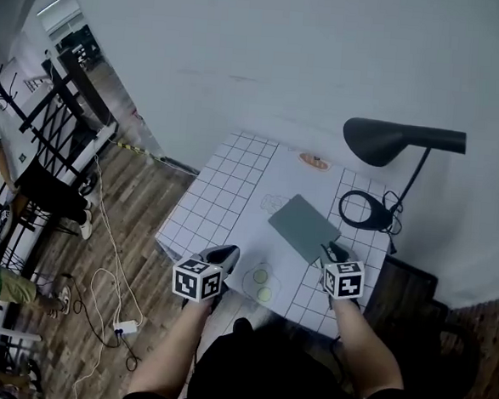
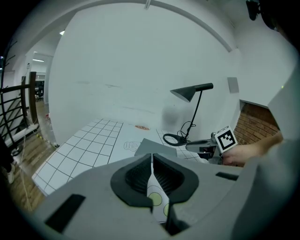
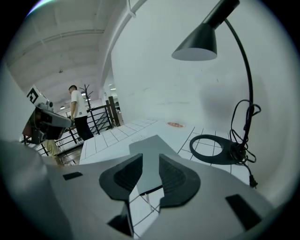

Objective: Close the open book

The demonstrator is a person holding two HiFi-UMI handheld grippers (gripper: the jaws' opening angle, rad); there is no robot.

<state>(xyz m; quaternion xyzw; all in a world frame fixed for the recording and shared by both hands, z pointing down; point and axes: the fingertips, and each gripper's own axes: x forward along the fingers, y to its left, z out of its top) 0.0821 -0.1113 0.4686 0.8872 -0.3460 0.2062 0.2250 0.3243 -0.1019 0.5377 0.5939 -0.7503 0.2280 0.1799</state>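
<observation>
**Book (image 1: 303,226) lies closed on the table (image 1: 234,180)**

Head view: the grey book rests flat toward the table's right side, cover down, on a white sheet ruled in squares. The right gripper (image 1: 332,252) is at the book's near corner. The left gripper (image 1: 226,254) is well apart from the book, over the table's near edge, beside two green circles (image 1: 263,286) printed on the sheet. A black lamp (image 1: 398,141) leans over the far right, and its ring base (image 1: 364,211) sits just beyond the book.

Left gripper view: the jaws are pressed together with nothing between them, and only a thin slit shows the sheet below. The book lies ahead on the table, with the right gripper at its right.

Right gripper view: the jaws stand apart and their pads press on nothing. The book's near end shows through the gap, flat on the sheet. Farther back, a person (image 3: 77,112) stands by a black railing (image 3: 101,117).
</observation>
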